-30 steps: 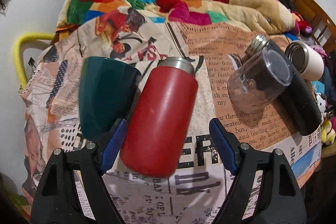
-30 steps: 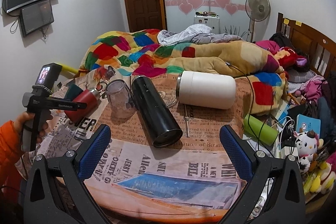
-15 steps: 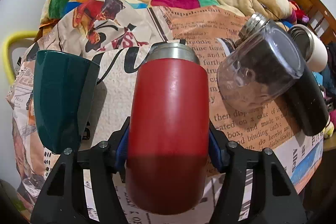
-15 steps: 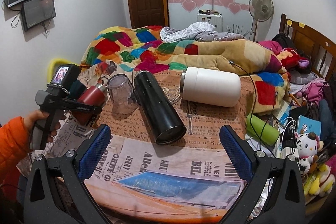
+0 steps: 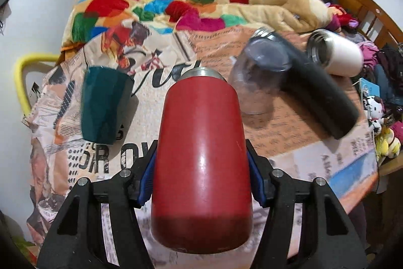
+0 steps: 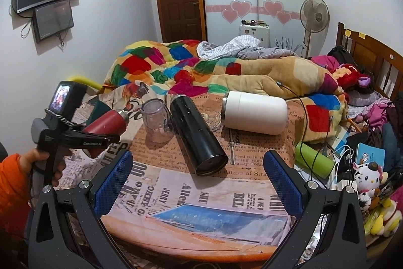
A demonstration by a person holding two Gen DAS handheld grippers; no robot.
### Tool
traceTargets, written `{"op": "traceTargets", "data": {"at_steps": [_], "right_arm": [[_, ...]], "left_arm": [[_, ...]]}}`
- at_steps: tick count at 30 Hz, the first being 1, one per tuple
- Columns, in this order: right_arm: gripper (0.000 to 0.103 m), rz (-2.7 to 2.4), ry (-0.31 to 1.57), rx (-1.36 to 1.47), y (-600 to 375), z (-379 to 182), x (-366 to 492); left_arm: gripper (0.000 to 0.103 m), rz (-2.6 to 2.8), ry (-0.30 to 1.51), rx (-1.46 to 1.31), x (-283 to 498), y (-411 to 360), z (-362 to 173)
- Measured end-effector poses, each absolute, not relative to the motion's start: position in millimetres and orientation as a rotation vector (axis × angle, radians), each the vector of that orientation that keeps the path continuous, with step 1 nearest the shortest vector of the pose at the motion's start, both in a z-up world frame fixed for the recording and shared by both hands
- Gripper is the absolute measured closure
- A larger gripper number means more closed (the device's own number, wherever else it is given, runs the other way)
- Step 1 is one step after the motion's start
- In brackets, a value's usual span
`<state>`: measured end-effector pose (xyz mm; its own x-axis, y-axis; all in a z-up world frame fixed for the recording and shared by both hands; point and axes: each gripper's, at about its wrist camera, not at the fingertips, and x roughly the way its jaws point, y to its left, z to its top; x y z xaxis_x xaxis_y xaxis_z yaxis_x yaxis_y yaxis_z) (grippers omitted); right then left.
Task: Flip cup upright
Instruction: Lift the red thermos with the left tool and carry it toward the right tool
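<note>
Centrally in the left wrist view, the left gripper (image 5: pixel 201 178) clamps the red cup (image 5: pixel 201 163). Over in the right wrist view, the right gripper (image 6: pixel 197 178) gapes empty at lower centre; that cup (image 6: pixel 107 124) sits mid-left.

— Item?
— Red cup (image 5: pixel 201 168), cylindrical, matte, steel rim (image 5: pixel 202 72) at its far end.
— Pose?
— Tilted, mouth pointing away and upward, lifted off the newsprint-covered worktop (image 6: pixel 201 198).
</note>
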<state>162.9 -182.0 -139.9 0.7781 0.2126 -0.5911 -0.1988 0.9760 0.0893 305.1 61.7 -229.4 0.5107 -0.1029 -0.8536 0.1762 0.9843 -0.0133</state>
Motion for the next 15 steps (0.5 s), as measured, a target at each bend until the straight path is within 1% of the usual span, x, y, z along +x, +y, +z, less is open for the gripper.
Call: {"op": "traceTargets", "data": {"at_steps": [9, 15], "right_arm": [[0.0, 0.238, 0.597, 0.021, -181.3, -126.3, 146.4], [0.0, 0.237, 0.585, 0.024, -183.5, -122.8, 138.7]], "left_arm": [[0.042, -0.24, 0.895, 0.117, 254.9, 27.2, -173.2], [0.042, -0.288, 0.843, 0.141, 232.8, -1.3, -157.4]]}}
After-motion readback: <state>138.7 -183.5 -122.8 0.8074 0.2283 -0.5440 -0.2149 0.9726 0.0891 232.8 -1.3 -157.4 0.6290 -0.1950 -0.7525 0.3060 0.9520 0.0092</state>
